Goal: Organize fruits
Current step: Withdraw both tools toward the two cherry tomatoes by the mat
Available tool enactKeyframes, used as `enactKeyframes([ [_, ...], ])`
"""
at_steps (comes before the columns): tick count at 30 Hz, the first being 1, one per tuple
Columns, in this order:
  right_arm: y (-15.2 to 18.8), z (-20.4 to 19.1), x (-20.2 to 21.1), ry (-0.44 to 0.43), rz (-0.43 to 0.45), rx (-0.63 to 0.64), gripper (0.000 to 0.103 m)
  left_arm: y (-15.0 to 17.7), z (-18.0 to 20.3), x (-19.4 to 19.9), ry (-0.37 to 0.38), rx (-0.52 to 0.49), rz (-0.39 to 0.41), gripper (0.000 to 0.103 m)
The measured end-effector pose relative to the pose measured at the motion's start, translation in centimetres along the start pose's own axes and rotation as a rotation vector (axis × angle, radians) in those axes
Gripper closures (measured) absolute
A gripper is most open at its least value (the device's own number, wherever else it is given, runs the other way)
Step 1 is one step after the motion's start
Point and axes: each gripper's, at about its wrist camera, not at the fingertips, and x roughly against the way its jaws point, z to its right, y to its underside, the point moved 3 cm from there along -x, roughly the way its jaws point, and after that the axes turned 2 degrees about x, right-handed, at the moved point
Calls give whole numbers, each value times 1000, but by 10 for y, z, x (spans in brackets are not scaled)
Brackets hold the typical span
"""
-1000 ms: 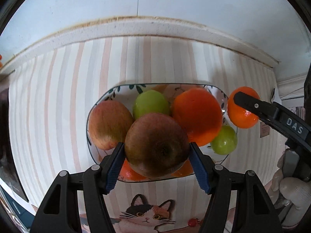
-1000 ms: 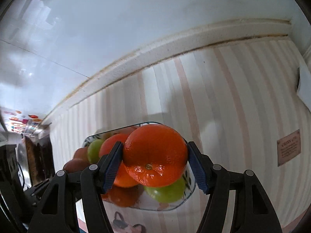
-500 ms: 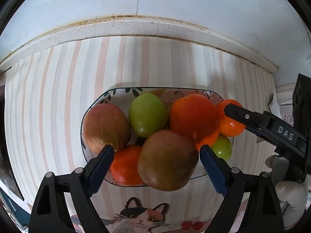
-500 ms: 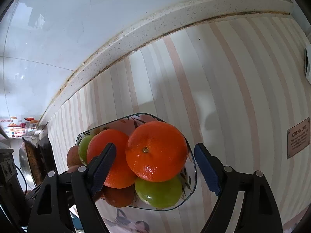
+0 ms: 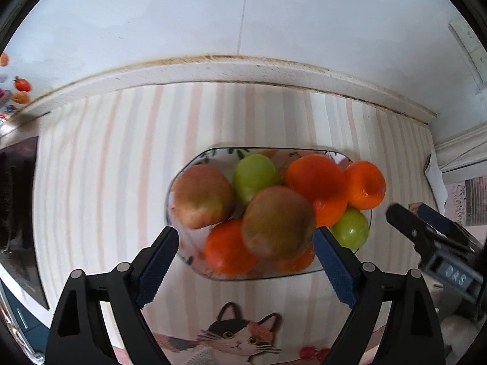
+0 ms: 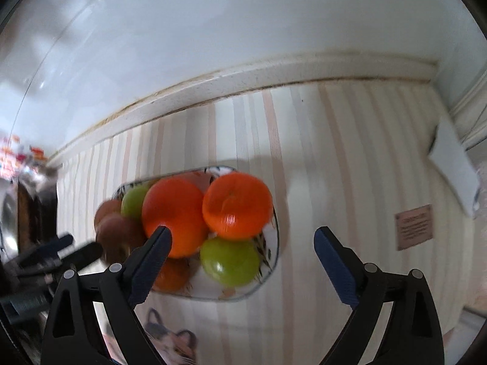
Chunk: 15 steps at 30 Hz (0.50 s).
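Pulling back from a full plate [image 5: 359, 164], both pairs of fingers spread wide and holding nothing. One second ago clamped on fruit: the left gripper [image 5: 246, 269] on a brown-red apple [image 5: 278, 222], the right gripper [image 6: 243, 267] on an orange [image 6: 237, 206]. Half a second ago already let go; now drawn further off, with blur on both views suggesting motion. Apple resting on top of the pile near the front of the plate, orange lodged at the right end against a larger orange [image 5: 316, 185].

Nearest on the plate: a small orange [image 5: 228, 246] and a green apple [image 5: 350, 228]. Further back: a second brown-red apple [image 5: 202, 196] and another green apple [image 5: 254, 175]. Every visible fruit gathered on the plate, none seen loose on the worktop, so probably close to finished, though a stacked pile like this could roll.

Beneath the plate, a worktop covered by a pale striped cloth [image 5: 100, 167] with a cartoon cat [image 5: 240, 334] printed at the near edge. Beyond, a speckled stone ledge [image 5: 243, 70], then a plain white wall [image 5: 243, 9]. Off to the far left, small bright shapes too blurred to name.
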Motion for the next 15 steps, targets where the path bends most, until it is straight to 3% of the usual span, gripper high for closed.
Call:
enactKeyframes([
  [15,88,-26,100,54,168,66,7,80,-4,71,-36,-49,156,13],
])
